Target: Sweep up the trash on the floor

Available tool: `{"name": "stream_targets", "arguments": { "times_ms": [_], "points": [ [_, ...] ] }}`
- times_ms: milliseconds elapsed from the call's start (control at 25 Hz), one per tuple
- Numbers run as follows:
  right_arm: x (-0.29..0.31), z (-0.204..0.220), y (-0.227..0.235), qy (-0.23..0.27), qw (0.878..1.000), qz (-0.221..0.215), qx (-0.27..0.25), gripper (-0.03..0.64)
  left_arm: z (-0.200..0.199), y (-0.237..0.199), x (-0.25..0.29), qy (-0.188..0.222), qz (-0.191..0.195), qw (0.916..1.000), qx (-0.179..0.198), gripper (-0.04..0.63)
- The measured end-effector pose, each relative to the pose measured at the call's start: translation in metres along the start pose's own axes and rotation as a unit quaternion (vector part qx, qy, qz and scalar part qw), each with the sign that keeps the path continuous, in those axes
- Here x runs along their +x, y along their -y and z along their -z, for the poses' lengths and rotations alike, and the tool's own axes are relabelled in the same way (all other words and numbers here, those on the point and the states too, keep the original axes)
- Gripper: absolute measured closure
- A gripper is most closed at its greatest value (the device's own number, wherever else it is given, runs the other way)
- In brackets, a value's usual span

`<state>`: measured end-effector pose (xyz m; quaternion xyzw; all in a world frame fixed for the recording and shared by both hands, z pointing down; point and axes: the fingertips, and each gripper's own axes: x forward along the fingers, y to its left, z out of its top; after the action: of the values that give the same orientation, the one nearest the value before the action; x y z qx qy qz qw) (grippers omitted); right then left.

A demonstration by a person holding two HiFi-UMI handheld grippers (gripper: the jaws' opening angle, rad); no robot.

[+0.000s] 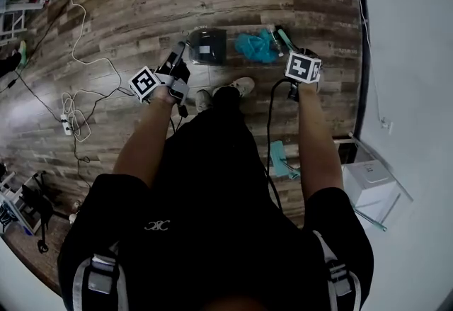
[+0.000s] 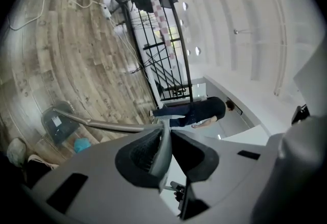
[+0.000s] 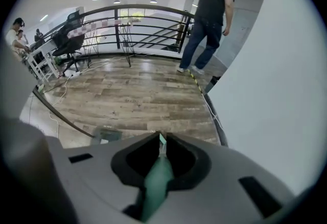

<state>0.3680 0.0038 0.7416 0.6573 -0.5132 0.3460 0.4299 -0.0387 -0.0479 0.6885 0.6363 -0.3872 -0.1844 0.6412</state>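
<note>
Teal broom bristles (image 1: 256,46) rest on the wood-plank floor (image 1: 141,5) at about 1 o'clock from the person's shoes (image 1: 244,84). They lie just beside the dark dustpan (image 1: 207,45), which sits at 12 o'clock.

The left gripper (image 2: 164,141) is clamped on the dustpan's grey metal handle (image 2: 102,125), which runs out to the pan at 9 o'clock in the left gripper view. The right gripper (image 3: 161,149) is clenched on the broom's green handle (image 3: 156,182).

Both tools are in hand and brought together, so the sweep looks under way or close to its end. No loose trash shows on the boards around the pan. Anything small there would be too fine to make out.

The dustpan is the only container. A pale patch sits inside it, and I cannot tell whether that is gathered litter or a label. If it is litter, little is left beyond a last push of the bristles. If not, the trash is hidden under the bristles or out of view.
</note>
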Motion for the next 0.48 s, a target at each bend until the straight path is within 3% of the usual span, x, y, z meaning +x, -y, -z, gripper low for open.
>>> {"name": "stream_targets", "arguments": {
  "times_ms": [240, 480],
  "points": [
    [-0.014, -0.002, -0.045, -0.012, 1.0, -0.011, -0.012, 0.568, 0.013, -0.007, -0.024, -0.03, 0.014, 0.9993, -0.016, 0.523],
    [-0.029, -0.004, -0.086, -0.027, 0.998, -0.034, 0.049, 0.566, 0.019, -0.011, -0.034, -0.03, 0.044, 0.9975, -0.045, 0.526]
  ]
}}
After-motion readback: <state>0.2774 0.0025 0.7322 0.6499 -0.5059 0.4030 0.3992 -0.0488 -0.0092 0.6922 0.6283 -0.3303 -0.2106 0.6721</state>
